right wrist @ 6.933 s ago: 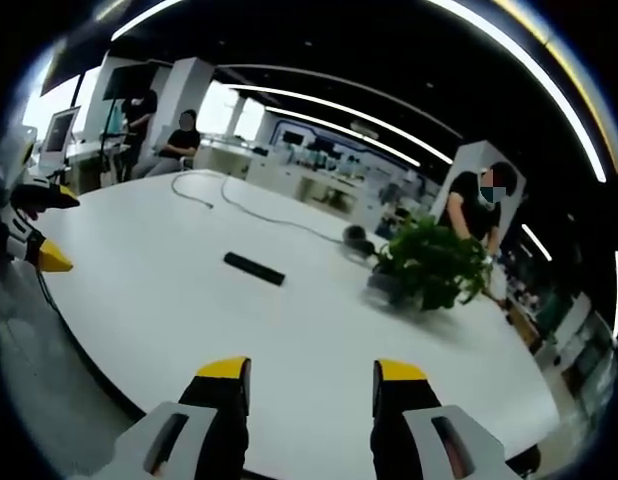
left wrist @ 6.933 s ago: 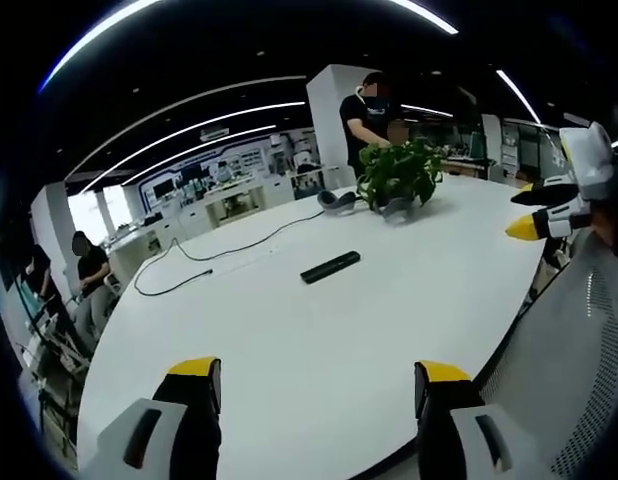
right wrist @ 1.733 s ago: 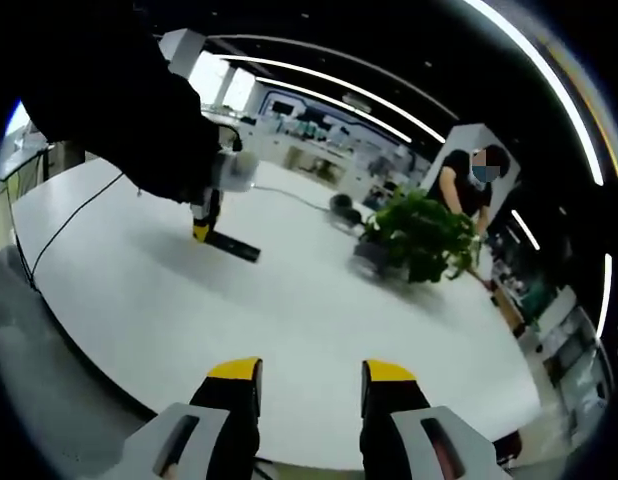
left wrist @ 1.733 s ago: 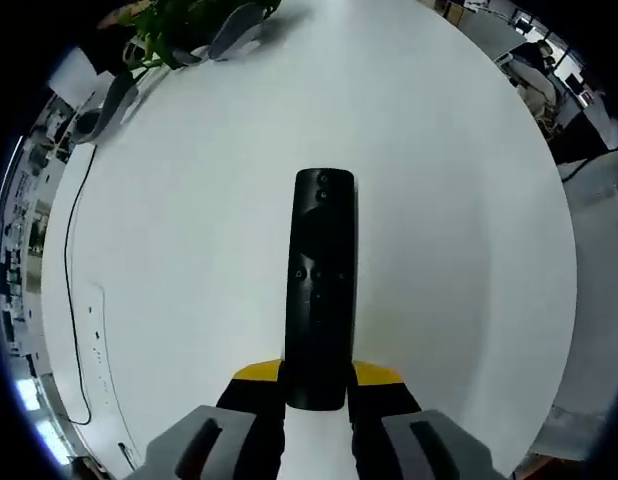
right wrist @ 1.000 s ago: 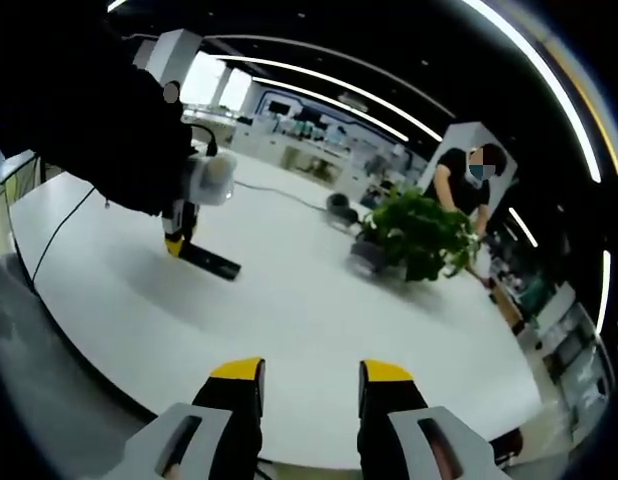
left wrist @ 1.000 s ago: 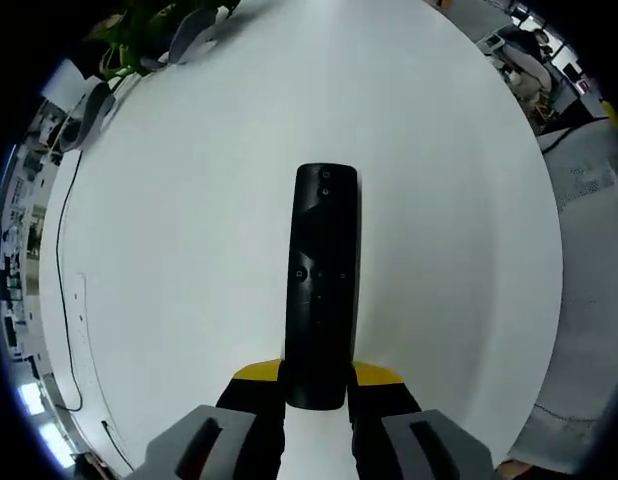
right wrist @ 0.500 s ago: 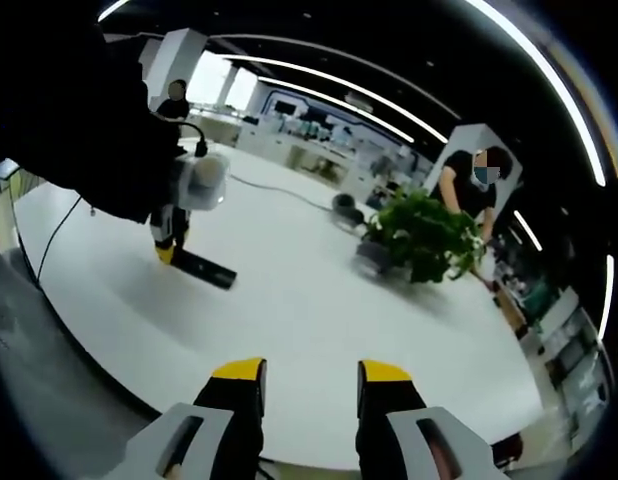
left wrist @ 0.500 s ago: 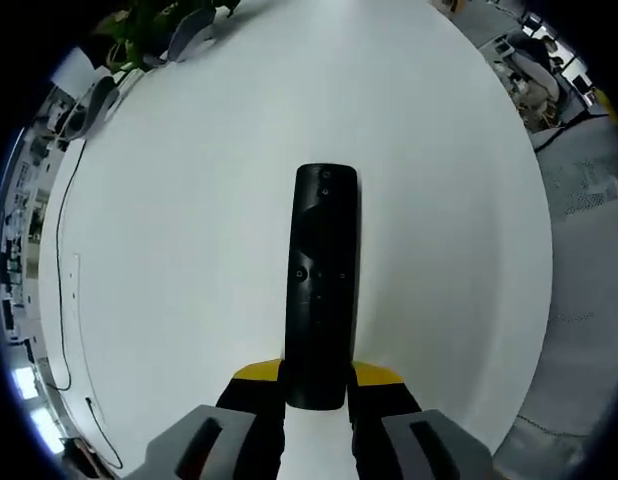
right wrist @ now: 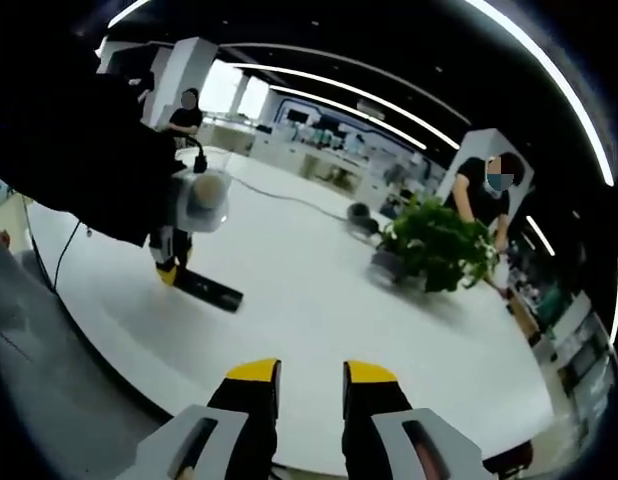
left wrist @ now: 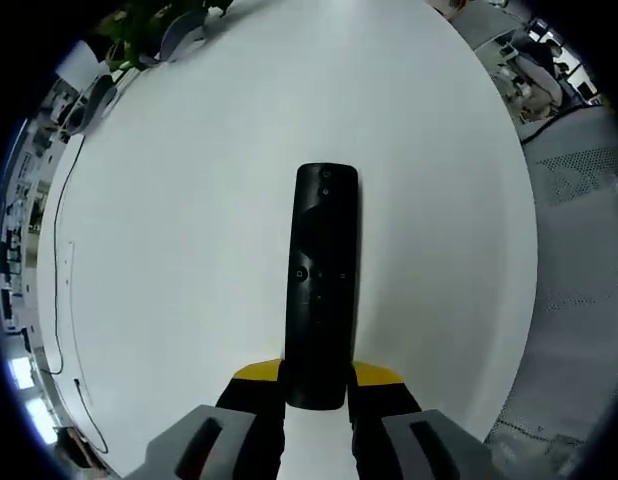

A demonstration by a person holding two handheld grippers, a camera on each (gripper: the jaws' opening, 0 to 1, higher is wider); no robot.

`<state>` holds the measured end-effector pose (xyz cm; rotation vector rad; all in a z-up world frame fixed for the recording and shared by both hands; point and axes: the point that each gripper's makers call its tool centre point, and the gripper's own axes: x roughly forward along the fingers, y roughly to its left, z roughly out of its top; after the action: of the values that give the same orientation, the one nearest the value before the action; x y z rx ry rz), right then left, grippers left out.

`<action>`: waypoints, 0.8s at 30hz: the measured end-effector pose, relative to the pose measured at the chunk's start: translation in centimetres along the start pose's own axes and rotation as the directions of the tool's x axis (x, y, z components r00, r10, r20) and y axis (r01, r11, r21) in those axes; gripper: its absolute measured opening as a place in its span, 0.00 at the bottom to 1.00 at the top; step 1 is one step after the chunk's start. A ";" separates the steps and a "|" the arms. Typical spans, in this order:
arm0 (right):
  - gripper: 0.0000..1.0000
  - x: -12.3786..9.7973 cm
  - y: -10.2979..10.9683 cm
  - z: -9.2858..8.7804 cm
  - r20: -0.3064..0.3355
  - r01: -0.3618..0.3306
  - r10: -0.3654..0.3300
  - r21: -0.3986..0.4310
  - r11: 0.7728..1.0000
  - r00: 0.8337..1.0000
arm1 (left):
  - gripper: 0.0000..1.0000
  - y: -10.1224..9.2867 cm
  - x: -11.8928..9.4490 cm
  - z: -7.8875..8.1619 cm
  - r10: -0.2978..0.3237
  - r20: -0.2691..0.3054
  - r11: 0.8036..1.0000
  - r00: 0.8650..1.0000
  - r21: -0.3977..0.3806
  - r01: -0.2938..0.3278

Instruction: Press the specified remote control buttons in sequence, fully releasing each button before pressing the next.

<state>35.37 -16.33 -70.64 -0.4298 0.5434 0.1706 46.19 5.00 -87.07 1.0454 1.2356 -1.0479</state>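
Observation:
A slim black remote control (left wrist: 320, 285) points away from me, its near end clamped between the yellow-tipped jaws of my left gripper (left wrist: 317, 386), just over the white table (left wrist: 189, 220). Small buttons show on its upper face. In the right gripper view the same remote (right wrist: 207, 289) sticks out to the right of the left gripper (right wrist: 168, 270), which a person's dark sleeve (right wrist: 69, 160) holds near the table's left side. My right gripper (right wrist: 311, 375) hangs over the near table edge, far from the remote, with a narrow empty gap between its jaws.
A potted green plant (right wrist: 435, 250) stands at the back right of the table (right wrist: 319, 300), with a person (right wrist: 479, 210) behind it. A black cable (left wrist: 57, 270) runs along the table's left side. A grey mesh chair back (left wrist: 579, 250) is beside the table edge.
My right gripper's jaws have drawn closer together. The left gripper keeps its hold on the remote, and the table beneath it has shifted slightly as the hand moves.

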 end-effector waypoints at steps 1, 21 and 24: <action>0.17 -0.2 -0.2 0.6 0.038 0.006 -0.007 0.030 1.000 0.999 | 0.23 -0.4 0.0 -0.1 0.001 -0.007 1.000 1.000 0.002 -0.001; 0.00 -1.1 1.9 2.1 0.119 -0.170 0.159 0.097 0.981 0.980 | 0.23 -6.5 -0.6 -1.3 0.002 0.054 0.998 0.999 -0.062 0.002; 0.00 -1.3 2.5 2.8 0.147 -0.210 0.196 0.086 0.974 0.970 | 0.23 -7.3 -0.6 -1.5 0.007 0.070 0.997 0.998 -0.083 -0.002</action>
<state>34.92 -12.92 -68.67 -0.2603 0.4569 0.3654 38.74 4.99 -86.78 0.9399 1.2093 -1.0131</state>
